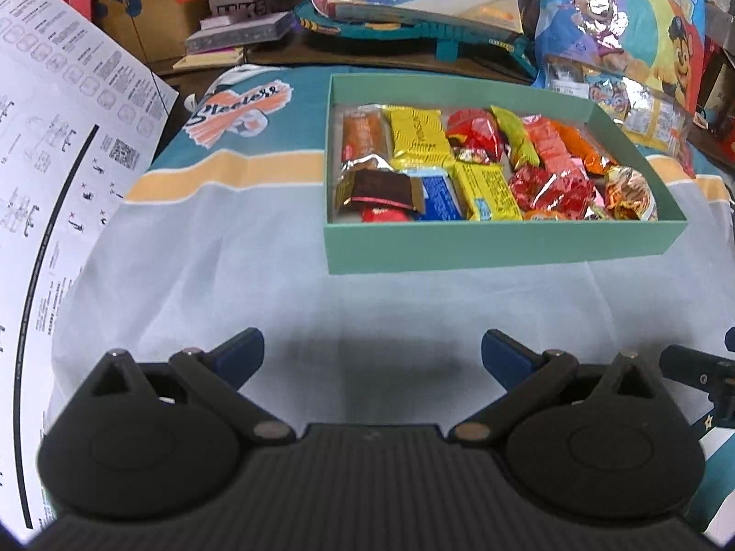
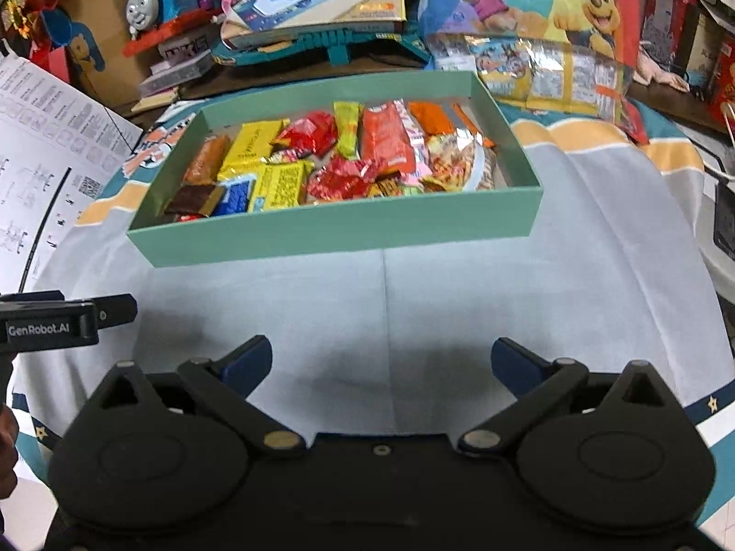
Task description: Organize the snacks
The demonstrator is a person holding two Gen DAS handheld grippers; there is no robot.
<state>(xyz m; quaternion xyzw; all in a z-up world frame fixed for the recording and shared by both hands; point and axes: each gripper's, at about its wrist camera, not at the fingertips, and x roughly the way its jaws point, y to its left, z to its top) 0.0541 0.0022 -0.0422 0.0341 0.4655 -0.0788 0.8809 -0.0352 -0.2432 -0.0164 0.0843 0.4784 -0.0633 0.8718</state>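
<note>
Snacks [image 1: 487,170] in bright wrappers fill the green box [image 1: 496,243], which sits on the cloth-covered surface [image 1: 220,266] ahead of both tongs. The left tongs [image 1: 372,353] hover released above the pale cloth, gripping nothing. The right tongs [image 2: 381,360] are likewise spread wide and empty, near the box's front wall, with a printed sheet [image 2: 41,147] off to the left

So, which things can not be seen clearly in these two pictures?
- Snacks at the bottom of the box: both views, covered by the upper wrappers.
- Wrapper print: too small and blurred.
- Paper sheet: cut by the left edge in both views.
- Left gripper in the right view: cut by the edge.
</note>
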